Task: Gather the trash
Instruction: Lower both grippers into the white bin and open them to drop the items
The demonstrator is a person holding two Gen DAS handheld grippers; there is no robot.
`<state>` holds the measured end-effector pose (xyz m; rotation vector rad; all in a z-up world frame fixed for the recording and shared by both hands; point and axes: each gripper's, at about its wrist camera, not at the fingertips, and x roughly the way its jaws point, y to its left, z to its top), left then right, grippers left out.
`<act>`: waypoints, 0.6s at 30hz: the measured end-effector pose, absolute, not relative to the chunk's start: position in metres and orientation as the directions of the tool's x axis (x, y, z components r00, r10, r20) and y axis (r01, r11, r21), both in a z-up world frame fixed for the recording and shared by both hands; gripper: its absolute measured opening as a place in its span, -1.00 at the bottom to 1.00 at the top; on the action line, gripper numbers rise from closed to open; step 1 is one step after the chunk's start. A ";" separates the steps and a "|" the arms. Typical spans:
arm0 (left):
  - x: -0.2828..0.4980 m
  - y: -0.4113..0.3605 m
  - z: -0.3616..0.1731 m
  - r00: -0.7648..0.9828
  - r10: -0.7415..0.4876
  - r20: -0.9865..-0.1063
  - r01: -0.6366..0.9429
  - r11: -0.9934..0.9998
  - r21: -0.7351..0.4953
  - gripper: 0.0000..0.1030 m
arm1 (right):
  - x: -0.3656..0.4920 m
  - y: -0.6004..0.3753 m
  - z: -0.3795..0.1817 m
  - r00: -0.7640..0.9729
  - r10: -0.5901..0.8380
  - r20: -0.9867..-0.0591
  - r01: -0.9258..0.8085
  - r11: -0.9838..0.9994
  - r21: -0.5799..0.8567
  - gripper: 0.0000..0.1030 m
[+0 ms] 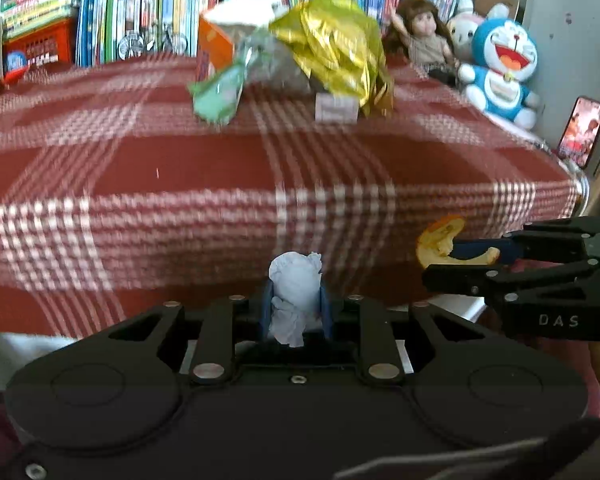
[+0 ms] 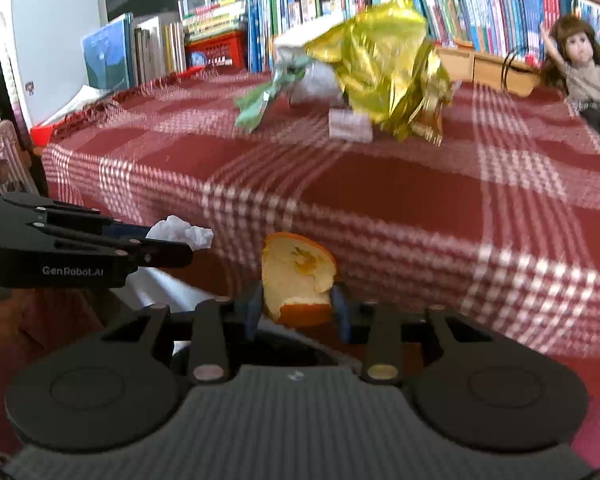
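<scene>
Tissue [image 1: 294, 296] sits clamped in my left gripper [image 1: 296, 300], peel [image 2: 298, 286] in my right gripper [image 2: 298, 304]; foil [image 1: 336, 46], green wrapper [image 1: 218, 94] and carton [image 1: 214, 46] remain far on the table [image 1: 140, 184].

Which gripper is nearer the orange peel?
Right. The right gripper is shut on the orange peel; the left gripper, beside it, holds a crumpled tissue.

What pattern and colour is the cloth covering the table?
The tablecloth is dark red with white woven plaid stripes; the right wrist view shows it best.
</scene>
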<state>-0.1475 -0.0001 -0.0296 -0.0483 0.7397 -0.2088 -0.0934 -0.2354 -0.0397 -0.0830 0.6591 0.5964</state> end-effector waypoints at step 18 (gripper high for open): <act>-0.140 -0.008 -0.109 0.525 -0.171 -0.834 0.123 0.985 -0.124 -0.56 | -0.091 -0.226 -0.120 0.458 0.448 -0.768 -0.506 0.841 0.188 -0.16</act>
